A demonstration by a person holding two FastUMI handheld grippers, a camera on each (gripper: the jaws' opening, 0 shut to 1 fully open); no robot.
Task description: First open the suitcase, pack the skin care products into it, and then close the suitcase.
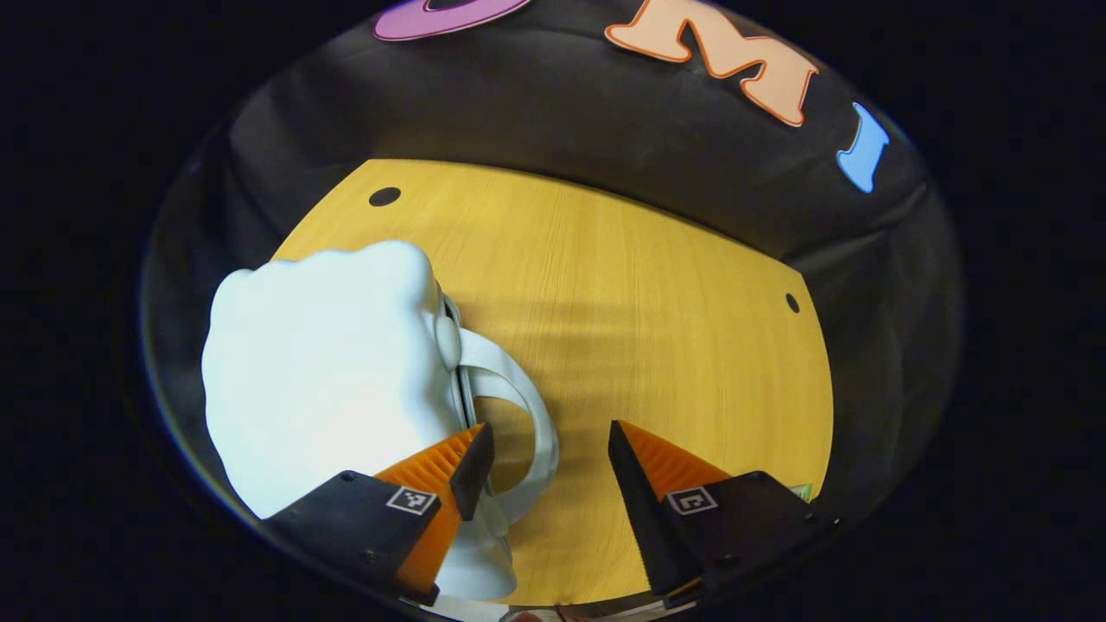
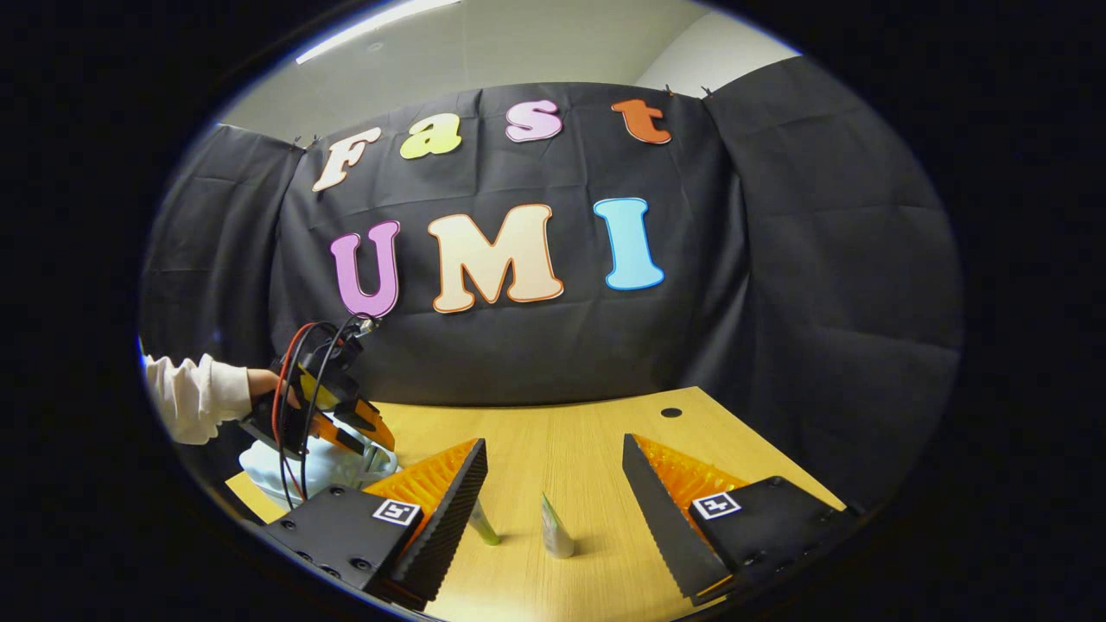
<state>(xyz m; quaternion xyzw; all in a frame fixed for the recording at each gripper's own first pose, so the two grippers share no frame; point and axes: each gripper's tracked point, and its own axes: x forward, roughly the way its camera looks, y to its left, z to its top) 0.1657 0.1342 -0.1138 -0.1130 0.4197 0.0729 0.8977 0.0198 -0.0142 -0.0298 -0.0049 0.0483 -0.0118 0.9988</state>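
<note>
Tabletop of yellow wood grain (image 1: 657, 328) spreads under both grippers, with two dark round holes counted in the left gripper view and one in the right gripper view. The pale blue-white hard-shell suitcase (image 1: 320, 380), one in number, lies shut on the table's left part; the left gripper view shows it close up, bright and washed out, with its white loop handle (image 1: 527, 406) curving out toward the table's middle. The right gripper view shows the same suitcase far off at the table's left edge, mostly behind the left gripper (image 2: 363, 432), which a hand in a cream sleeve (image 2: 194, 397) holds just over it. In the left gripper view, that gripper's jaws stand wide apart and grasp nothing; its left finger lies over the handle loop, the right finger over bare wood. The right gripper (image 2: 553, 484) is likewise spread and empty. Between its fingers, on the table, stand two small skin care tubes: one white-and-green (image 2: 556, 529), one green (image 2: 484, 525) just beside the left finger.
</note>
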